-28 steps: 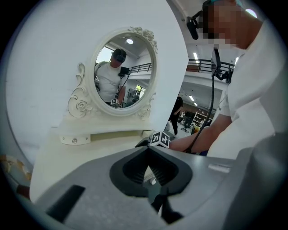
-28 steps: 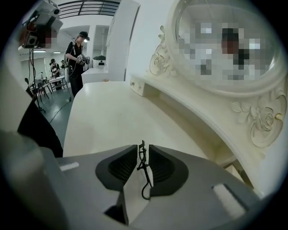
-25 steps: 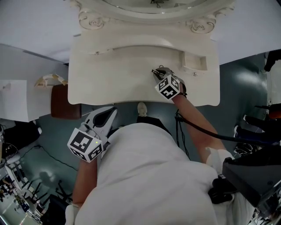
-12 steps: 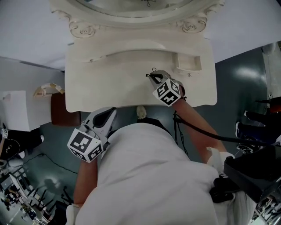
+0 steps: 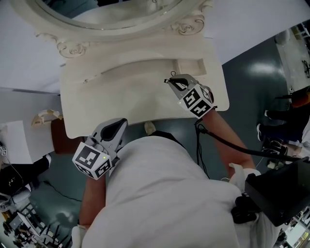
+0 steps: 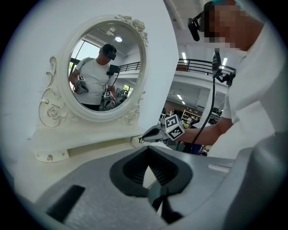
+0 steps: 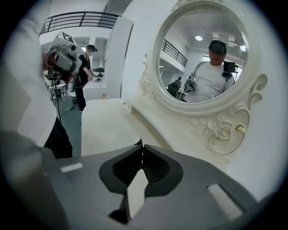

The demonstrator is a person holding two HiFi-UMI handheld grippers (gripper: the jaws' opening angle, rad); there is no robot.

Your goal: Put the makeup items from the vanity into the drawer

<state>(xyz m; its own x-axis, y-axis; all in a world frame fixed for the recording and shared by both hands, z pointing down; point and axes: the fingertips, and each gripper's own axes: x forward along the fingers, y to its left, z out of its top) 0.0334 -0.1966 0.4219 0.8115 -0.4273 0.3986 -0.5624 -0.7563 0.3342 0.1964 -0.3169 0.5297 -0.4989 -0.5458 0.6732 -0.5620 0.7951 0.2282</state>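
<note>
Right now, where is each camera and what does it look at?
Head view: on the person's head, looks down at vanity top; shirt, left gripper, right gripper show.
Left gripper view: rides the left gripper, faces the mirror; shut jaws show.
Right gripper view: rides the right gripper, faces the mirror; shut jaws show.
Both gripper views share the mirror.

And there is the table (image 5: 126, 97), seen from above: cream-white, its broad top rounded off at the front corners. Along the back a raised ledge (image 5: 131, 65) is carried, its front edge curved, with a small knob (image 5: 87, 81) set near its left end. At the right end of that ledge the drawer (image 5: 190, 65) is shown drawn out, a small rectangular tray open upward and pale inside. What lies in it cannot be made out. Above the ledge, the oval mirror (image 5: 97, 9) is framed in carved scrolls and roses.
</note>
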